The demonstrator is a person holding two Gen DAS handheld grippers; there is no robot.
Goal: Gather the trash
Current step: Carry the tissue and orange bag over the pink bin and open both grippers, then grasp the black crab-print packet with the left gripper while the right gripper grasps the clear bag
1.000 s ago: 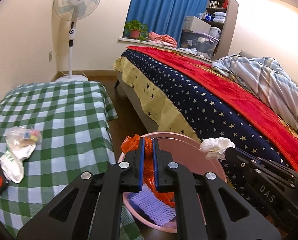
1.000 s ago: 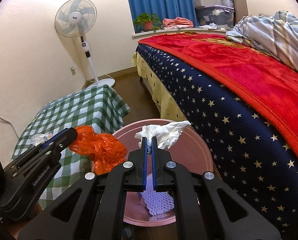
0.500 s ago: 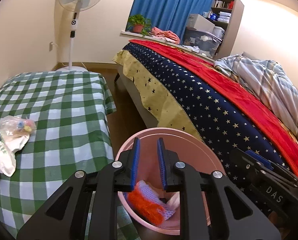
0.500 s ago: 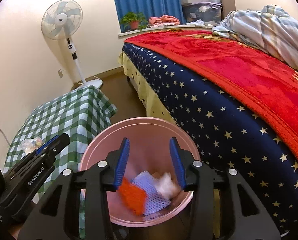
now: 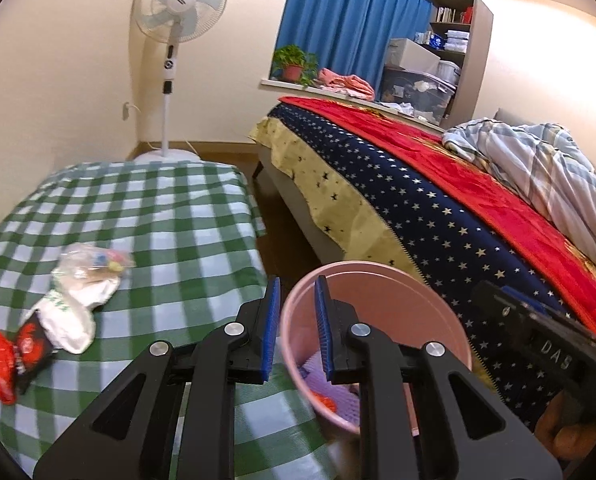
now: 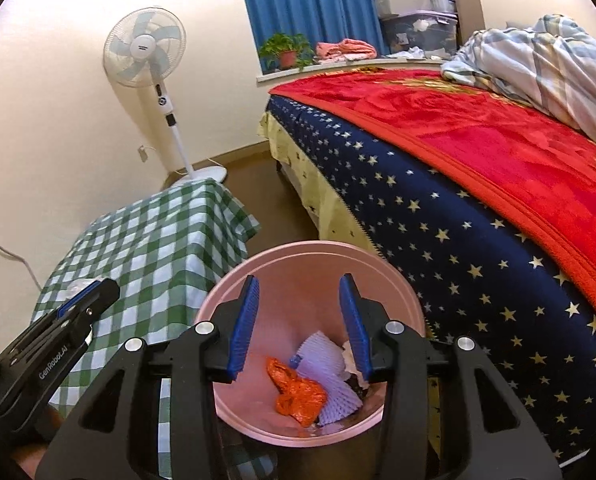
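Since the earlier frames, both grippers have let go of their loads: the orange bag [image 6: 298, 394] and the crumpled white tissue [image 6: 350, 360] now lie at the bottom of the pink bin [image 6: 257, 280], on and beside a pale purple foam net [image 6: 330, 376]. Above the bin the right gripper [image 6: 300, 326] hangs with its blue pads wide apart and nothing between them. To the left, the left gripper [image 5: 295, 330] has swung toward the table, its pads parted by a narrower gap and empty, the bin's near-left rim [image 5: 285, 320] showing between them. On the green checked tablecloth [image 5: 157, 216], at the near left, more trash waits: a clear plastic bag [image 5: 93, 258] with small coloured bits inside, a white wrapper [image 5: 73, 312] touching it just nearer, and a red and black packet [image 5: 5, 356] at the left edge. Right of the bin runs the bed with its starred navy cover [image 6: 458, 248] and red blanket [image 6: 498, 136]; a standing fan [image 5: 179, 12] is by the far wall.
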